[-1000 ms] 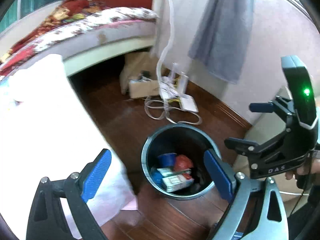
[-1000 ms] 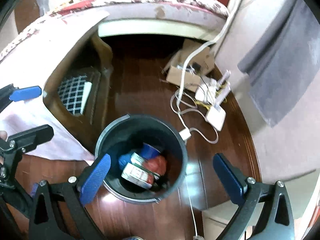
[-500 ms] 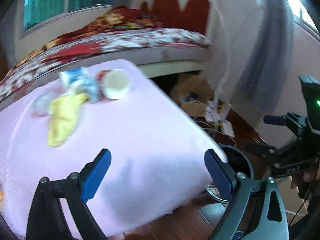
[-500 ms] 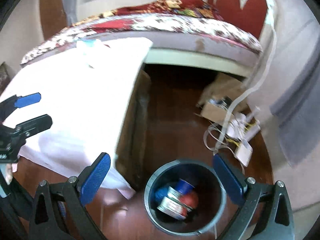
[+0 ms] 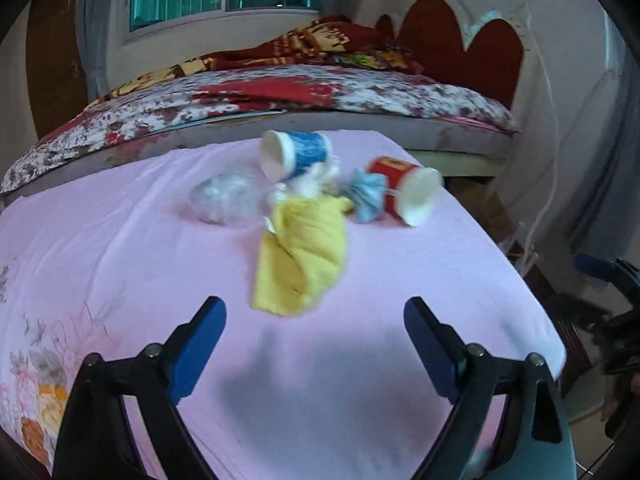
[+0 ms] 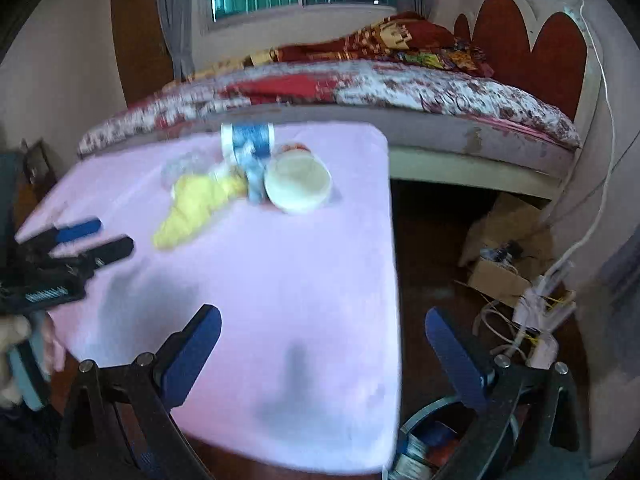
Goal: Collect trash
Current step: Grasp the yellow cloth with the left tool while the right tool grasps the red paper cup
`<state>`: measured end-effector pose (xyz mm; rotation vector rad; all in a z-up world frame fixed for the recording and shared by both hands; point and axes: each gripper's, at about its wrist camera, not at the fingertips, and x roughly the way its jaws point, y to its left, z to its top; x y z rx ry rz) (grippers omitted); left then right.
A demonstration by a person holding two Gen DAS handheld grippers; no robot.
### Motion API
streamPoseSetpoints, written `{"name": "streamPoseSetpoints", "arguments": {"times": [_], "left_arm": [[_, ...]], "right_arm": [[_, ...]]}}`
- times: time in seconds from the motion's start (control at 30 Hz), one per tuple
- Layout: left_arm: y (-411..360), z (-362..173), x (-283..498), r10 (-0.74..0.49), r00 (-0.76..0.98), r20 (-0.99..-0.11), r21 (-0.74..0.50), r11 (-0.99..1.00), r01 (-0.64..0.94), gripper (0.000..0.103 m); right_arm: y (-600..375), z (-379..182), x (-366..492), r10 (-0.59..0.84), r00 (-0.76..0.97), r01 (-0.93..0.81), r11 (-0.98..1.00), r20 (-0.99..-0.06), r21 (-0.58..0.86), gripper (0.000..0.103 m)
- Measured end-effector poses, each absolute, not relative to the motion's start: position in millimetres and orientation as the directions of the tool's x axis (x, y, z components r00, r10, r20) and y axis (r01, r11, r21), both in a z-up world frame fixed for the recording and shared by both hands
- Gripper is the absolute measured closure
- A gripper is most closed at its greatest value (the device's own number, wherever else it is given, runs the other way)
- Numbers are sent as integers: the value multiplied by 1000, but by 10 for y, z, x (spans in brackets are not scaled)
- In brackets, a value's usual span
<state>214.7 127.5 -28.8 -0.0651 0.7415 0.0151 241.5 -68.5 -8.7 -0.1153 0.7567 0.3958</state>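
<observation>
A small heap of trash lies on the far part of the pink-clothed table (image 5: 400, 280): a blue paper cup (image 5: 296, 154) on its side, a red cup (image 5: 404, 188) on its side, a yellow crumpled cloth (image 5: 304, 256), a light-blue paper wad (image 5: 368, 196) and clear plastic wrap (image 5: 226, 198). My left gripper (image 5: 316, 344) hovers over the near part of the table, short of the yellow cloth; its jaws are wide but closing, with nothing between them. My right gripper (image 6: 324, 352) is open and empty above the table's right edge. The dark bin (image 6: 424, 440) with trash inside sits below it.
A bed with a red floral cover (image 6: 400, 88) stands behind the table. On the wooden floor to the right are a cardboard box (image 6: 496, 280), a power strip and tangled cables (image 6: 536, 312). The other gripper (image 6: 80, 240) shows at the left edge of the right wrist view.
Both grippers swung up and away from the bin, which filled the views a second ago, toward the table. The trash heap has come into view ahead of them.
</observation>
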Motion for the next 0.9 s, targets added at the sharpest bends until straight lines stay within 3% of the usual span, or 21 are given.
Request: {"name": "streamPoseSetpoints", "arguments": {"times": [0.47,0.77,0.9], "left_arm": [[1379,-550,2889,7,682,-731,-17,999,-28,17],[1384,-595,3090,-48,661,-748,-73,997,-9,17],[1375,-651,3148,-86,644,-760,-114,993,-2,23]], "right_arm": [[-87,-356,3576,303,617,-436,900,-726,5,0],[200,-442,3975,332,586,-477,879,-739,16,0],[209,-465,4091,330,574,-483,875,-749,16,9]]}}
